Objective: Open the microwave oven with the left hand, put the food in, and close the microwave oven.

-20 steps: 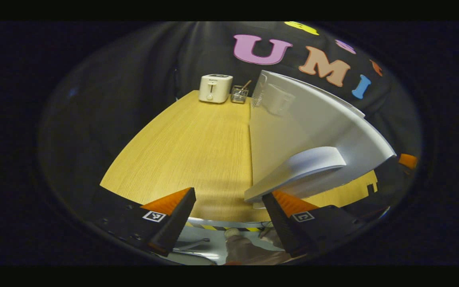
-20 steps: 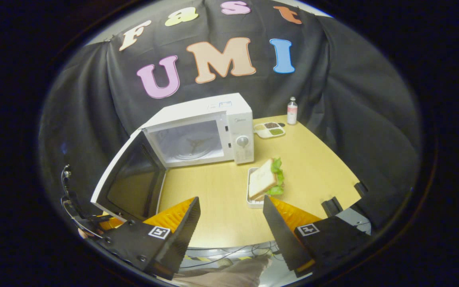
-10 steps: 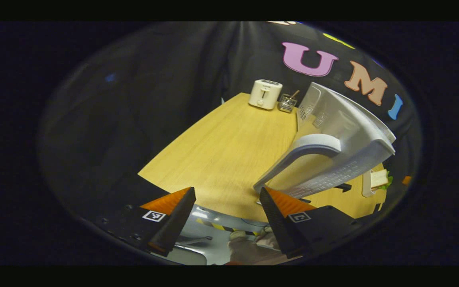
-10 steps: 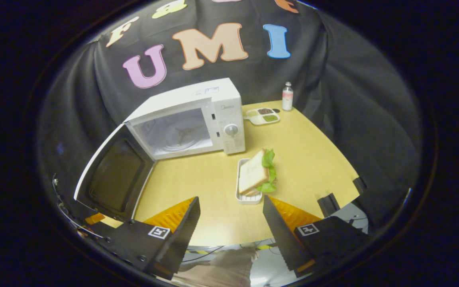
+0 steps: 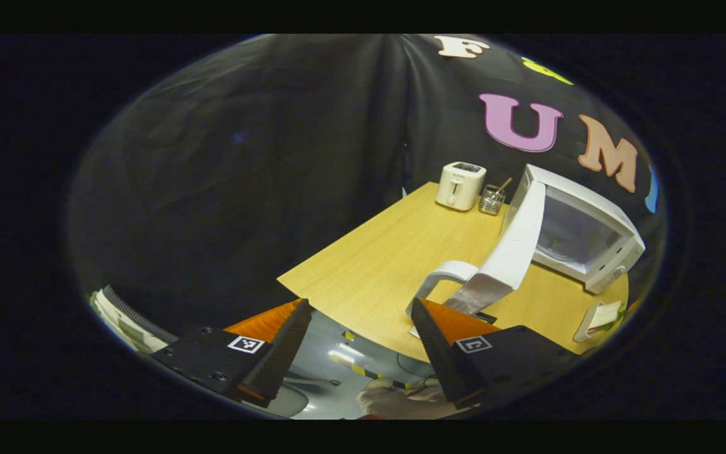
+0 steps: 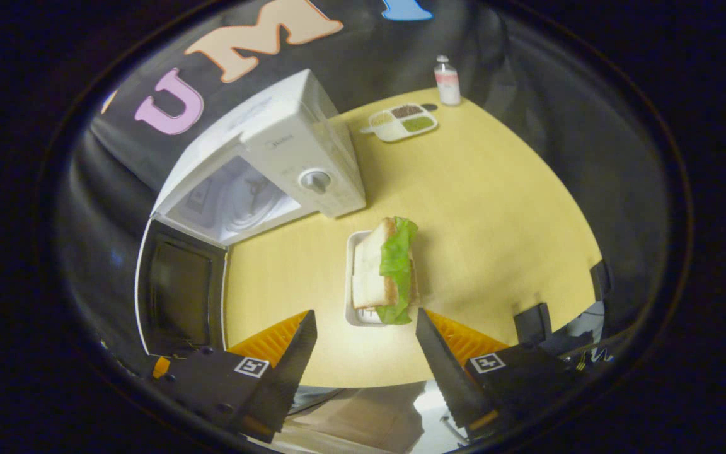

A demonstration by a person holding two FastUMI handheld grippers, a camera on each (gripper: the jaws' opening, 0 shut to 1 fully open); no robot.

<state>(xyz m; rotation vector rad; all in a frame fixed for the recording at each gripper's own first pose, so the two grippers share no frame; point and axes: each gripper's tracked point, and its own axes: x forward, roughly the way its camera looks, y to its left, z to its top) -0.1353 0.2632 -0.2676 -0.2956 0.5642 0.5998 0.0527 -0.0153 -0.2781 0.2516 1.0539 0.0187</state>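
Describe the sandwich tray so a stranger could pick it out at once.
Start at the microwave, whose door hangs open. On the table in front of its dial sits a small white tray holding a sandwich. Unlike the divided dish farther back, it carries bread with lettuce.

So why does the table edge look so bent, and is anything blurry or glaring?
Left gripper view: the fisheye lens bows the table and stretches the microwave door; everything stays sharp. Right gripper view: the table's edge curves the same way, the sandwich is crisp and evenly lit, with no strong glare.
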